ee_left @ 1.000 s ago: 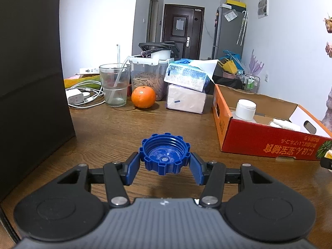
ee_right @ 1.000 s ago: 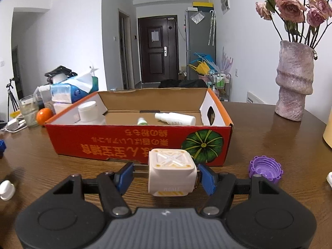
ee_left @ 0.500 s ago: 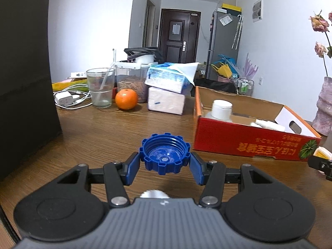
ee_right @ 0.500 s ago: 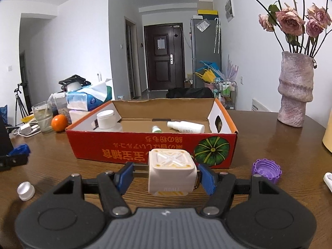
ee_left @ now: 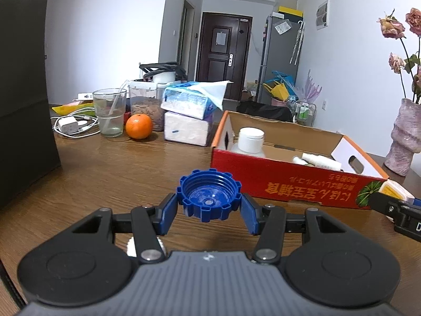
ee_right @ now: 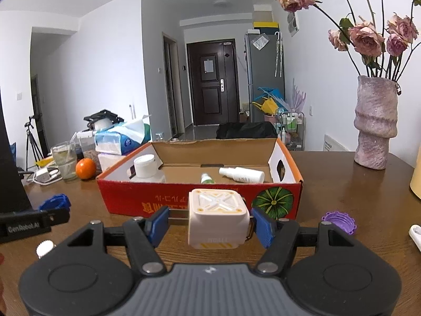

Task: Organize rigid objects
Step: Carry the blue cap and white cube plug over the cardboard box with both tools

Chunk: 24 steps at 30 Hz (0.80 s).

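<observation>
My left gripper (ee_left: 209,210) is shut on a blue ribbed bottle cap (ee_left: 209,197), held hollow side up above the wooden table, short of the red cardboard box (ee_left: 284,184). In the right wrist view my right gripper (ee_right: 210,223) is shut on a white cube-shaped charger (ee_right: 218,217) in front of the same box (ee_right: 171,205). Inside the box lie a white jar (ee_right: 144,166), a white spray bottle (ee_right: 242,174) and a small green-capped bottle (ee_right: 206,178). The left gripper with the blue cap (ee_right: 54,202) shows at the left of the right wrist view.
A purple cap (ee_right: 339,221) and a small white cap (ee_right: 46,247) lie on the table. At the back left stand a glass (ee_left: 109,113), an orange (ee_left: 139,126), tissue packs (ee_left: 189,115) and a charger cable (ee_left: 71,126). A vase of roses (ee_right: 375,121) stands at the right, a black panel (ee_left: 23,105) at the left.
The left gripper has carried the blue cap to the right, nearer the red box. The right gripper with the white cube has risen a little, so more of the box's inside shows.
</observation>
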Motion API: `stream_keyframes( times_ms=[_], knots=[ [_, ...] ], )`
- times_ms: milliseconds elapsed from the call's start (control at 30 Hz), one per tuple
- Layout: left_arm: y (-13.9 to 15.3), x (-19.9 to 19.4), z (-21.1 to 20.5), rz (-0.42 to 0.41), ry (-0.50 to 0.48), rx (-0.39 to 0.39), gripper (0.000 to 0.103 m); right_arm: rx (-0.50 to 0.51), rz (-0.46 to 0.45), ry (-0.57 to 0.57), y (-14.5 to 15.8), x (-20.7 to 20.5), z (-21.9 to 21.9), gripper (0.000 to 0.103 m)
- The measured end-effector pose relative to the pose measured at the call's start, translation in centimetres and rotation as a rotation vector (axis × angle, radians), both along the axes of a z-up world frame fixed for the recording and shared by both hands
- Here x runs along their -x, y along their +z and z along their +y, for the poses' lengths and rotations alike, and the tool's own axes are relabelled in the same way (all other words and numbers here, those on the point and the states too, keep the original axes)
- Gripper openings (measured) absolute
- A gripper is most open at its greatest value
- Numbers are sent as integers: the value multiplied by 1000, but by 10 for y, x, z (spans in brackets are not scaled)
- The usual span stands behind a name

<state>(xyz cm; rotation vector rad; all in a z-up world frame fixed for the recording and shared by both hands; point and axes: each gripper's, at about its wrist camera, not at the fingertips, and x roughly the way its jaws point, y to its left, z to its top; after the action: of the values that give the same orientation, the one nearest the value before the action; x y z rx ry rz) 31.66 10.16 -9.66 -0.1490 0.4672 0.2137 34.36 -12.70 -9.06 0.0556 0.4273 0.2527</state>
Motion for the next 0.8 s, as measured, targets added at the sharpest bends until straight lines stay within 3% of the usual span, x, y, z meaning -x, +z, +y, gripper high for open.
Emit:
stream_keyframes(
  times_ms=[300, 800],
  knots=[
    [8, -8, -14, -14, 9, -3, 53, -17, -13, -24, 5, -7, -7, 66],
    [20, -53, -39, -39, 9, -4, 53, -55, -13, -76, 12, -45, -23, 66]
  ],
)
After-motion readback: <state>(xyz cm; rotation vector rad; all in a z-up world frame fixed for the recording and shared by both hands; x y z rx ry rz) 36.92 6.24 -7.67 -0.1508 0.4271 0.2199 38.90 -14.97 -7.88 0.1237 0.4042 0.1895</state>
